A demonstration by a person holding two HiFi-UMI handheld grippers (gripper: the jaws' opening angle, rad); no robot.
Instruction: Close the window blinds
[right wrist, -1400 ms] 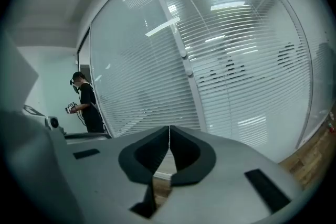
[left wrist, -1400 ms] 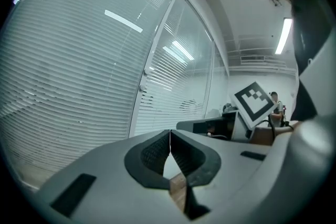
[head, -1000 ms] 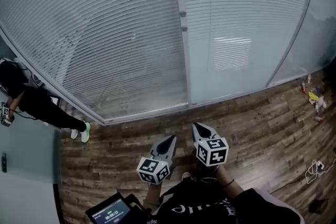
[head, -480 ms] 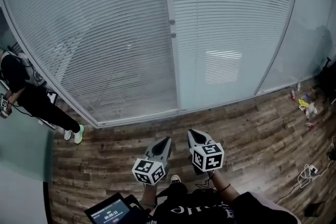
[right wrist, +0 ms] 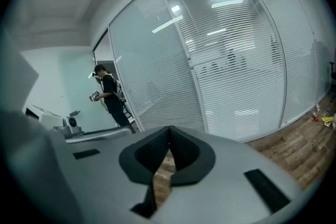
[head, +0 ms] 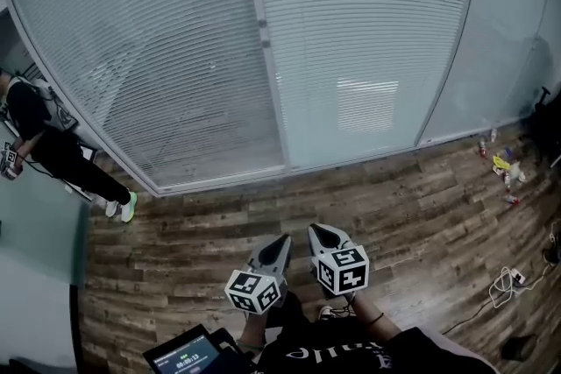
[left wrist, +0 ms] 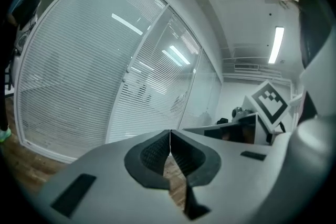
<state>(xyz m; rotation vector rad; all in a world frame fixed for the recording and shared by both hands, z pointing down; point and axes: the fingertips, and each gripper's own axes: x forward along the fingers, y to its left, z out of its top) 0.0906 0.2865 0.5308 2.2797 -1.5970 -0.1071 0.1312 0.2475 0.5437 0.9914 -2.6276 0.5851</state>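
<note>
— Across the floor (head: 421, 215) from us, where are the blinds (head: 158, 57)?

— Behind the glass, lowered the full height of both panes, either side of the post (head: 267, 74). Slats on the left pane look darker, with gaps, and the right pane looks paler. Whether they're turned fully shut, I can't tell from this far.

— And the tongs?

— Left gripper (head: 282, 239) and right gripper (head: 317, 230) are both clenched on nothing, tips pressed together. They sit low and side by side near the body, pointing toward the glass and well apart from it.

— Why so?

— My guess is nothing's in reach, so shut and tucked is just a carrying pose. It fits heading over to turn the slats, or standing off with them already turned.

— Anyone else?

— A person (head: 44, 144) stands at the left, beside the glass.
</note>
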